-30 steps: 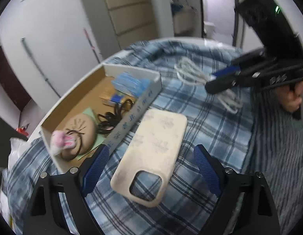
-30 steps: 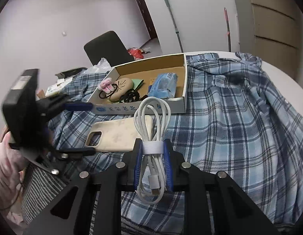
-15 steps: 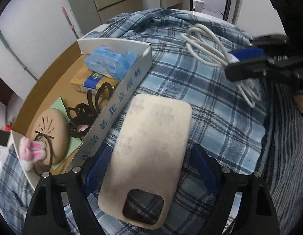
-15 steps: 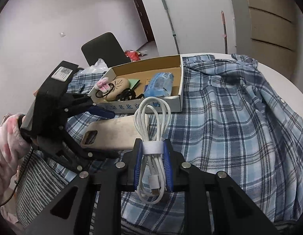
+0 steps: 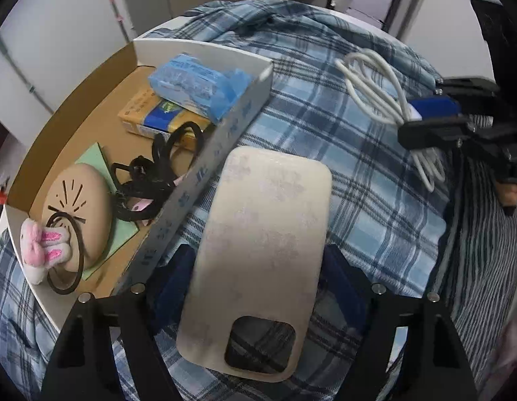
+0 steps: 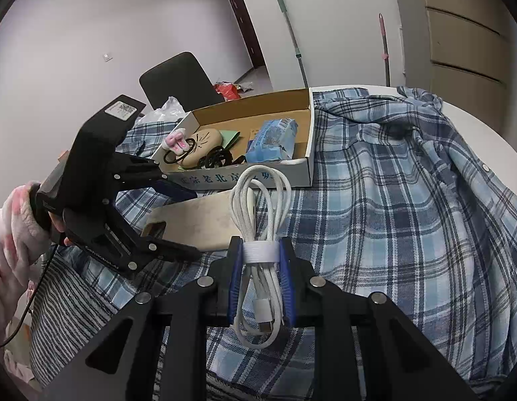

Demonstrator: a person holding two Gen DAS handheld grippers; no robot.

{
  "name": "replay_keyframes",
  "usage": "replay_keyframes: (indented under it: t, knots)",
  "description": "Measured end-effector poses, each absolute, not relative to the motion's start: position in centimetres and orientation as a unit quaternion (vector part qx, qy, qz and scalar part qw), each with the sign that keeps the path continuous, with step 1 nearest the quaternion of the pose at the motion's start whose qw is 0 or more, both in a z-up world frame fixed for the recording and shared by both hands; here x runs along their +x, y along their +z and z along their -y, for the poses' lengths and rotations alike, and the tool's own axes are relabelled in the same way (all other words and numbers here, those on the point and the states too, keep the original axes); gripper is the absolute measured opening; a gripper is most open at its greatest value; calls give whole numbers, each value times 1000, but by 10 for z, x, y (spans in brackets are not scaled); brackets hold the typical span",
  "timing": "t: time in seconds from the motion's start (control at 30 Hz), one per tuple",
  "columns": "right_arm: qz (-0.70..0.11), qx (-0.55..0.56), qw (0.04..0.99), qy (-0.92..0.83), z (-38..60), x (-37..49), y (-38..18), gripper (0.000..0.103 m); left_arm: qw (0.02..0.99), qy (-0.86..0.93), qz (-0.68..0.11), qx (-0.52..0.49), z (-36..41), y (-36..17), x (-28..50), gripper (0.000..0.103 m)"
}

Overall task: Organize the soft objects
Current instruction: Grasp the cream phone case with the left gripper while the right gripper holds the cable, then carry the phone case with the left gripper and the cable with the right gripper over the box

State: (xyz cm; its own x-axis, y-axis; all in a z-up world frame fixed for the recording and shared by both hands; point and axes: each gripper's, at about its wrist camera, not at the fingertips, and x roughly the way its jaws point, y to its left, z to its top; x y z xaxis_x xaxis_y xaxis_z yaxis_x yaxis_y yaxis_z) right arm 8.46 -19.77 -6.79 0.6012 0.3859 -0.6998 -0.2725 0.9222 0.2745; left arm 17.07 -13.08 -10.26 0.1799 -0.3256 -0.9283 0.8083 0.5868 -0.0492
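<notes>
A beige soft phone case lies on the blue plaid shirt, camera hole toward me. My left gripper is open, one finger on each side of the case; the case also shows in the right wrist view, with the left gripper around it. My right gripper is shut on a coiled white cable, held above the shirt; the cable also shows at the right of the left wrist view. A cardboard box left of the case holds soft items.
In the box lie a blue tissue pack, a yellow packet, black hair ties, a beige pad and a pink bunny hair tie. The round white table has a dark chair behind.
My left gripper has moved forward and down until its open fingers straddle the phone case. The right gripper still holds the cable and has barely moved.
</notes>
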Motion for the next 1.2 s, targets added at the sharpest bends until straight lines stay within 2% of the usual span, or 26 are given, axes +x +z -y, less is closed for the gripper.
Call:
replay_keyframes:
  t: [0.2,0.4,0.73,1.03,1.2]
  knots:
    - [-401,72,894,186,199,83,-66,21,764,-372,-480,220,128,-84,143,79]
    - [-394,66,899,182,198,79,-64,21,810,-316,-470,155,116,-66,115,79]
    - [-396,60,898,182,196,80,-64,21,791,-245,-552,93,96,-70,73,77]
    - [-396,58,898,183,196,80,-64,21,778,-228,-568,146,105,-83,47,77]
    - [-399,55,897,185,194,80,-65,21,761,-227,-597,116,96,-91,54,80]
